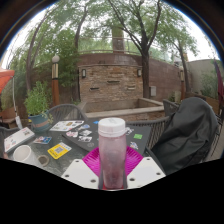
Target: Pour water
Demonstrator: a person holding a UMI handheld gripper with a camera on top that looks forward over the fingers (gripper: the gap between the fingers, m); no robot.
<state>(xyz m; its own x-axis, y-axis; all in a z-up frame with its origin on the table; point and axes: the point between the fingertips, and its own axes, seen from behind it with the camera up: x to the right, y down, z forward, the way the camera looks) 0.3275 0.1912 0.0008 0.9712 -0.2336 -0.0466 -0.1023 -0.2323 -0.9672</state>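
Tongs hold a water bottle upright above a cluttered garden tabletop, ready for the pour.

The tongs (112, 172) are closed on a clear bottle (112, 152) with a white cap, the pink pads (93, 161) pressing its lower body from both sides. The bottle stands straight between the fingers, cap on and no tilt begun, so the work appears to be at the carry stage, before any water flows. Beyond it the tabletop (138, 140) carries papers and small items, with a white cup (22, 154) off to the left, a black bag (188, 132) to the right, and a stone wall and trees behind. The next move likely calls for bringing the bottle over a vessel, perhaps that cup, and tipping it slowly. Whether the cap is open cannot be told.
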